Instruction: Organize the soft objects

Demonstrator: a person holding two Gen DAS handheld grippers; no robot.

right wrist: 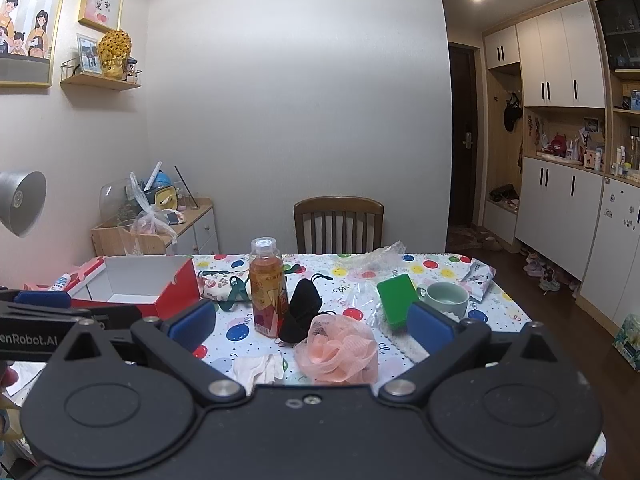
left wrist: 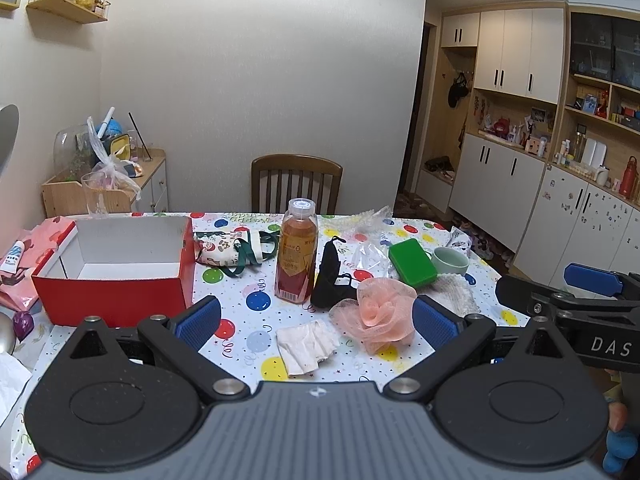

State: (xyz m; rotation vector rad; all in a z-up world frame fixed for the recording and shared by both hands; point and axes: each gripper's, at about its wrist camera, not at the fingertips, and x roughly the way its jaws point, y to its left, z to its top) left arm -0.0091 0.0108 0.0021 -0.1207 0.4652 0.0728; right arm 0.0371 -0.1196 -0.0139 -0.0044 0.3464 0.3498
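Observation:
A pink mesh bath pouf (left wrist: 376,316) (right wrist: 340,352) lies on the dotted tablecloth near the front. A black face mask (left wrist: 330,280) (right wrist: 302,308) lies behind it. A crumpled white tissue (left wrist: 308,346) (right wrist: 258,368) lies to its left. A printed cloth bag with green straps (left wrist: 232,250) (right wrist: 224,284) lies beside an open red box (left wrist: 116,276) (right wrist: 136,284). My left gripper (left wrist: 316,322) is open and empty above the tissue and pouf. My right gripper (right wrist: 312,330) is open and empty, with the pouf between its pads.
An orange drink bottle (left wrist: 297,252) (right wrist: 268,288) stands mid-table. A green box (left wrist: 412,262) (right wrist: 396,300), a pale green cup (left wrist: 450,260) (right wrist: 446,298), a white knitted cloth (left wrist: 456,288) and clear plastic wrap (left wrist: 370,220) lie to the right. A wooden chair (left wrist: 296,182) stands behind the table.

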